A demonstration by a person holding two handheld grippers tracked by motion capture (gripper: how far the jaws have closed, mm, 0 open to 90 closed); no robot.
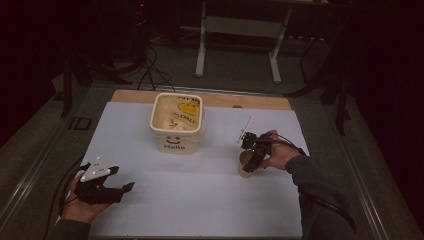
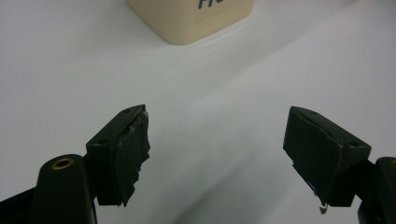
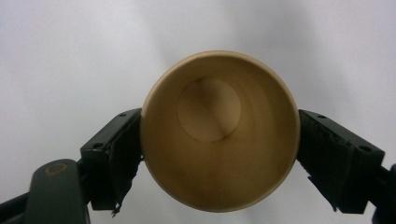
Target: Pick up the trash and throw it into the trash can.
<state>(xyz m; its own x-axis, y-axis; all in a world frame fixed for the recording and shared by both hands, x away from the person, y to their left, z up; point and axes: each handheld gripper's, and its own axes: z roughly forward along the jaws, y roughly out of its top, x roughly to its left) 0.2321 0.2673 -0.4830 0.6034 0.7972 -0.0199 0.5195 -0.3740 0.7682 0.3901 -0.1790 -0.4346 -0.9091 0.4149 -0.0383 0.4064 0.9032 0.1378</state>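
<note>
A brown paper cup (image 1: 245, 168) stands on the white mat at the right, and my right gripper (image 1: 250, 159) comes down over it from above. In the right gripper view I look straight into the empty cup (image 3: 219, 154); both black jaws of the right gripper (image 3: 219, 114) press against its rim sides. At the front left of the table, my left gripper (image 1: 122, 178) rests low in a hand. Its jaws stand wide apart with nothing between them, as the left gripper view (image 2: 218, 116) shows. A cream tub (image 1: 177, 125) marked "Hello" stands at the centre back.
The white mat (image 1: 200, 195) covers a wooden board whose far edge (image 1: 250, 101) shows behind the tub. The tub's corner (image 2: 187, 21) lies ahead of the left gripper. Beyond the table stand a white frame (image 1: 201, 45) and floor cables (image 1: 150, 70).
</note>
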